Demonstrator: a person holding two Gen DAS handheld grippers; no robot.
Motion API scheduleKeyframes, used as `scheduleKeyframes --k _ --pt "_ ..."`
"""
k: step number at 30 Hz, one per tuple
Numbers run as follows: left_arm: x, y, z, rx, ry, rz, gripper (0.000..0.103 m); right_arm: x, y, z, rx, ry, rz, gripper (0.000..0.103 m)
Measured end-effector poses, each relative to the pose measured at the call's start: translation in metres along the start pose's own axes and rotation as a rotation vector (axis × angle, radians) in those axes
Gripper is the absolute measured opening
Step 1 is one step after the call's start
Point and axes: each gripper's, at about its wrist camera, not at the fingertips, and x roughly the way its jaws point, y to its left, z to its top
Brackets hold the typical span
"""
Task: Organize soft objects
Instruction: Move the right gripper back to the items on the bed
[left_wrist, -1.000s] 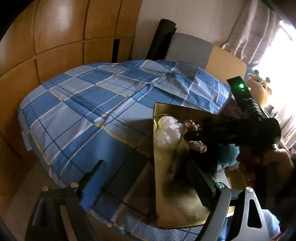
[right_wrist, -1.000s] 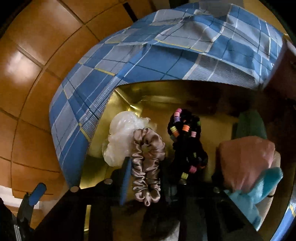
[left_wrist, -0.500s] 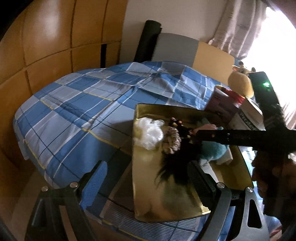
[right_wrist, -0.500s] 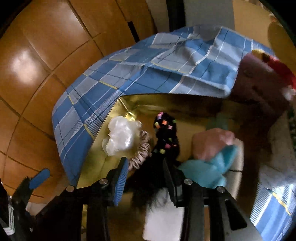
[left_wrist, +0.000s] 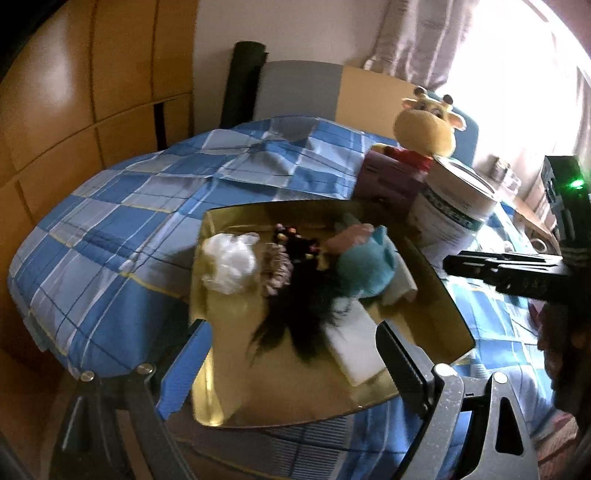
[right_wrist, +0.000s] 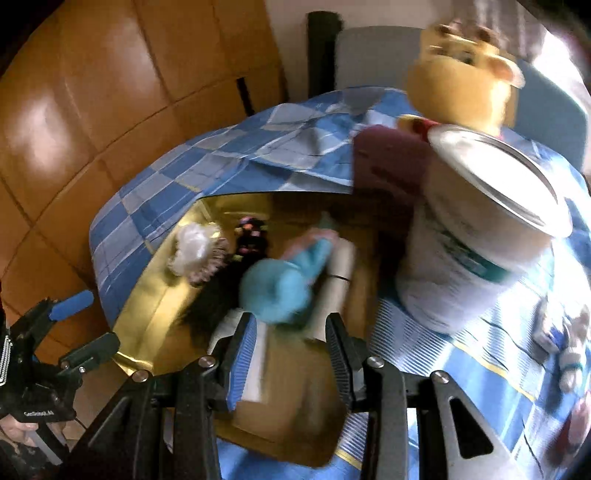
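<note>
A gold tray (left_wrist: 436, 295) (right_wrist: 155, 295) lies on the blue plaid bed. In it lie a white scrunchie (left_wrist: 229, 264) (right_wrist: 192, 247), a beige scrunchie (left_wrist: 277, 271), a black hair piece with coloured beads (left_wrist: 299, 306) (right_wrist: 249, 236), a teal and pink soft toy (left_wrist: 365, 262) (right_wrist: 277, 288) and a white folded cloth (left_wrist: 354, 347). My left gripper (left_wrist: 291, 350) is open and empty above the tray's near edge. My right gripper (right_wrist: 288, 332) is open and empty, just behind the teal toy. The right gripper's body also shows in the left wrist view (left_wrist: 517, 269).
A white tub with a metal lid (left_wrist: 458, 210) (right_wrist: 480, 251), a maroon box (left_wrist: 391, 181) and a yellow giraffe plush (left_wrist: 424, 125) (right_wrist: 465, 66) stand behind the tray. Wooden wardrobe panels (left_wrist: 74, 110) are at left. Small items (right_wrist: 569, 350) lie on the bed at right.
Both grippers have pulled back and up from the tray. The right gripper has let go of the black hair piece, which now lies in the tray, and has swung right.
</note>
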Motion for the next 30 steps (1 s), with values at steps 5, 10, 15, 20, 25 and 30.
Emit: scheduleKeyframes --k 5,10,15,20,25,30 --pt "-0.002 -0.018 0.000 0.044 0.004 -0.017 0.091 -0.019 -0.036 -0.014 0.067 -0.025 -0.055 0.039" --pt "-0.001 -0.035 0.002 0.087 0.008 -0.038 0.091 -0.043 -0.090 -0.032 0.169 -0.047 -0.149 0.039" --pt "0.001 -0.055 0.003 0.131 0.017 -0.062 0.091 -0.065 -0.143 -0.051 0.254 -0.069 -0.275 0.039" --pt "0.002 -0.075 0.003 0.175 0.024 -0.083 0.091 -0.080 -0.198 -0.070 0.346 -0.085 -0.424 0.039" --pt "0.007 -0.099 0.002 0.230 0.039 -0.104 0.091 -0.093 -0.243 -0.104 0.503 -0.126 -0.518 0.039" --pt "0.012 -0.123 0.003 0.274 0.050 -0.131 0.091 -0.106 -0.272 -0.121 0.641 -0.160 -0.553 0.039"
